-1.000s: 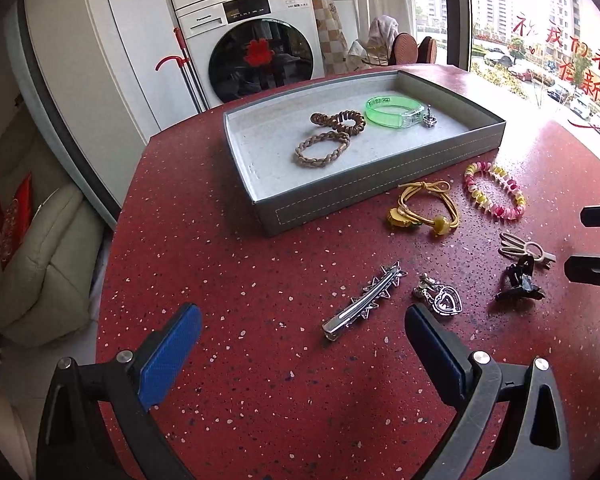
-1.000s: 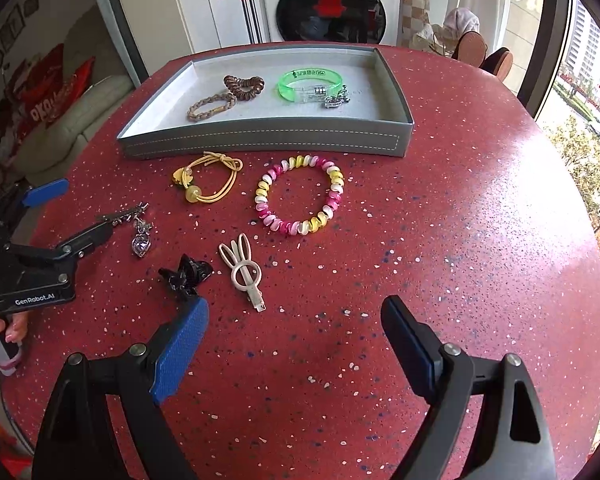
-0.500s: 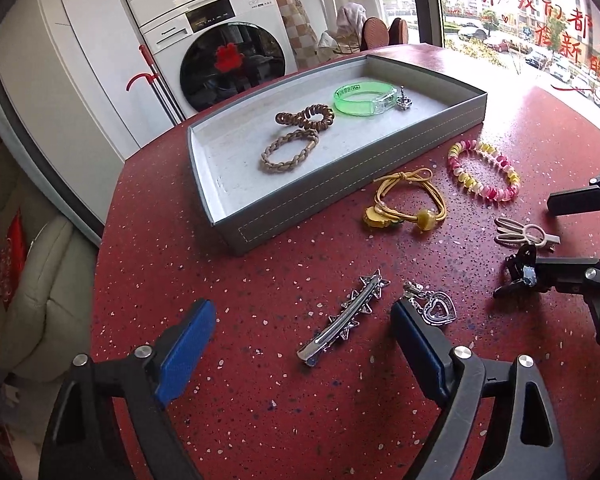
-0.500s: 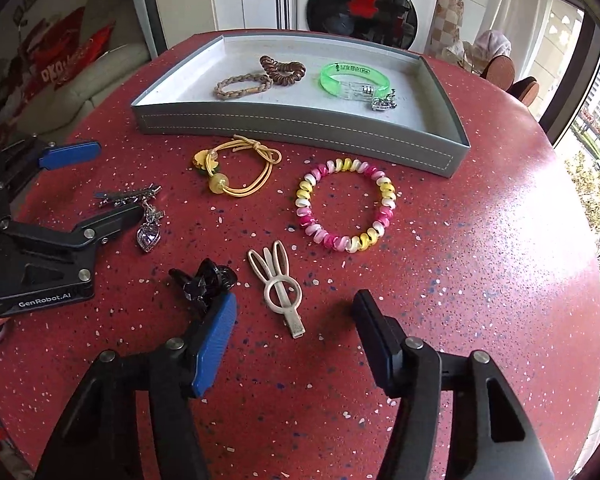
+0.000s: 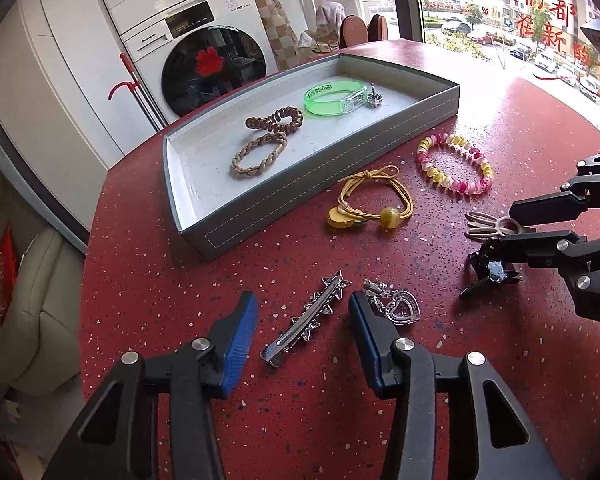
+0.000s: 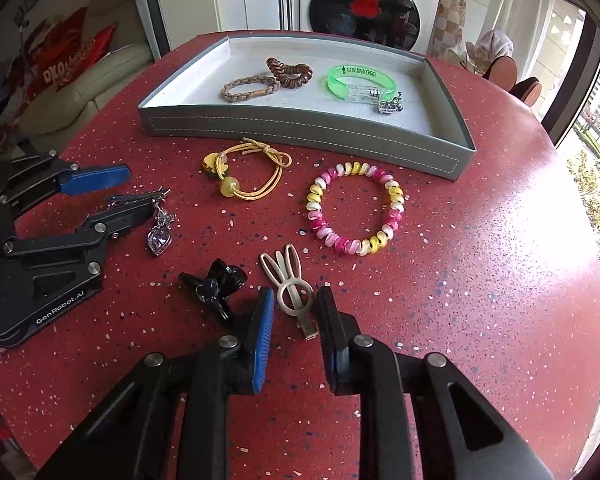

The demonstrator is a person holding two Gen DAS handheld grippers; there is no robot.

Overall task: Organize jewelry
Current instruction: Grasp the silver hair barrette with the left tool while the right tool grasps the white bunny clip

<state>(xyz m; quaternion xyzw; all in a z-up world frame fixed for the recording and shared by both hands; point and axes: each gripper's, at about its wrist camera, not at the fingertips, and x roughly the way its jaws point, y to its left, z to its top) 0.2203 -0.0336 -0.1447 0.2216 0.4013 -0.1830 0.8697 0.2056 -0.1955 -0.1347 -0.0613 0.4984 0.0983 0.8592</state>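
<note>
On red tabletop (image 6: 460, 280), both hand-held grippers have just been closing: right (image 6: 294, 312) around rabbit clip (image 6: 290, 284), left (image 5: 302, 320) around spiked barrette (image 5: 306, 320).

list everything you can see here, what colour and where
tray: 1, grey, far side of table
table: 1, red speckled
braided band: 1, tan, in tray
coil hair tie: 1, brown, in tray beside braided band
bangle: 1, green, in tray
small charm: 1, silver, in tray by bangle
cord hair tie: 1, yellow, table in front of tray
bead bracelet: 1, pink, white, yellow, table
rabbit clip: 1, beige, between right fingers
claw clip: 1, black, left of rabbit clip
star barrette: 1, silver, between left fingers
heart pendant: 1, silver, beside barrette
washing machine: 1, white, behind table
left gripper: jaws closing, barrette not touched
right gripper: jaws closing around rabbit clip
</note>
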